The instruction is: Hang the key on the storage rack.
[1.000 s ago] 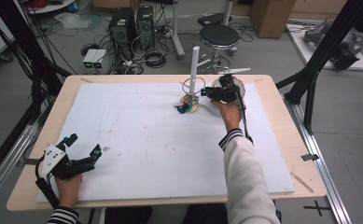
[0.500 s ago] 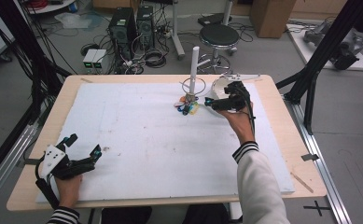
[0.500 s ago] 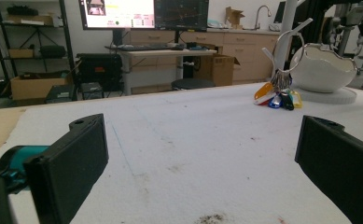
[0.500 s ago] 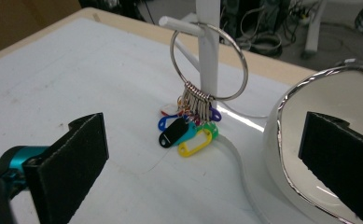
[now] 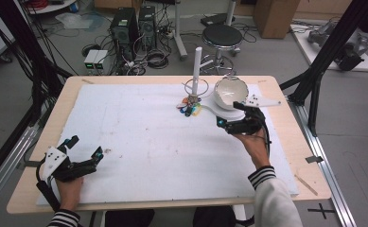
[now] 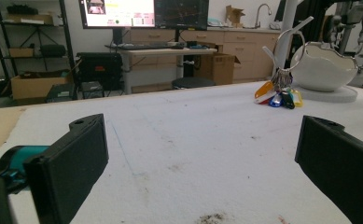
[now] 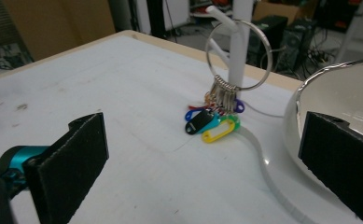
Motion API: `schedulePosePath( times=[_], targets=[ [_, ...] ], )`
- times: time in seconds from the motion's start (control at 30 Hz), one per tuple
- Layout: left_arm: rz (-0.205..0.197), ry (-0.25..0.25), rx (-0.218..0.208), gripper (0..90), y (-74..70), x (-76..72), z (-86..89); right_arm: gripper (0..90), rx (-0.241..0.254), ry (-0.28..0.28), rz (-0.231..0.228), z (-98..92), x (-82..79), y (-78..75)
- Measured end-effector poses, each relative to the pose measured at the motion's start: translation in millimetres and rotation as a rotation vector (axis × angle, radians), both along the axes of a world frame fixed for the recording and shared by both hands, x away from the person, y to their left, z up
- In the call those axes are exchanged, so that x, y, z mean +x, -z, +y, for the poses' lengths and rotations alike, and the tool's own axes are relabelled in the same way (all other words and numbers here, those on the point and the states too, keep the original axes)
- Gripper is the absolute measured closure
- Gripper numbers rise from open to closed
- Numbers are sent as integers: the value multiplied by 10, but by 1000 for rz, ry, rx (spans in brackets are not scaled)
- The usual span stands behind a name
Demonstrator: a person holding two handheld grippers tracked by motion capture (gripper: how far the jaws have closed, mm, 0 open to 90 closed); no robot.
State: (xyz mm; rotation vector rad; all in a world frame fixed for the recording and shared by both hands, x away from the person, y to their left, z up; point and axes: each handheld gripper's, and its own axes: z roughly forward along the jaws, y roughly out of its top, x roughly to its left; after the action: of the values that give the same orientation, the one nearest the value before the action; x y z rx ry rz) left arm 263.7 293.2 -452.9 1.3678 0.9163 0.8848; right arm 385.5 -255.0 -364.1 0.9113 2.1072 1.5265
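Right hand-held gripper [image 5: 225, 124] has just been opening; its jaws now stand spread wide with nothing between them, near the front of the white bowl [image 5: 230, 91]. The key ring [image 7: 233, 55] hangs on an arm of the white peg stand [image 5: 197, 66], its bunch of coloured key tags [image 7: 214, 122] trailing down onto the table [image 5: 139, 137] at the stand's foot. Left hand-held gripper [image 5: 84, 158] rests at the near left corner, jaws spread and empty, well apart from everything.

Risks, as I judge them:
- The ring is only loosely over the arm, tags resting on the table; a sideways tug on the tags could drag it off or tip the slim stand.
- The bowl sits just beside the stand. The right jaw is close to its wall in the right gripper view; a careless swing toward the tags could knock it.
- The tags overlap, so a pinch may catch only one and slip.
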Motion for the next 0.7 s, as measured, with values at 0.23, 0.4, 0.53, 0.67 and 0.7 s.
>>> schedulePosePath(
  times=[0.23,0.4,0.53,0.67,0.7],
  targets=[
    [3,0,7,30,-1,2,0,9,19,32,-151,-131,-309,310],
    [2,0,2,30,-1,-1,-2,9,15,16,-154,-231,-408,522],
    [1,-1,1,30,-1,-1,-1,9,31,6,-146,-304,-467,628],
    [1,-3,2,30,-1,-2,-2,9,61,-9,-140,-393,-513,760],
    [1,-3,2,29,-1,-2,-2,9,69,-13,-138,-410,-523,796]
  ],
)
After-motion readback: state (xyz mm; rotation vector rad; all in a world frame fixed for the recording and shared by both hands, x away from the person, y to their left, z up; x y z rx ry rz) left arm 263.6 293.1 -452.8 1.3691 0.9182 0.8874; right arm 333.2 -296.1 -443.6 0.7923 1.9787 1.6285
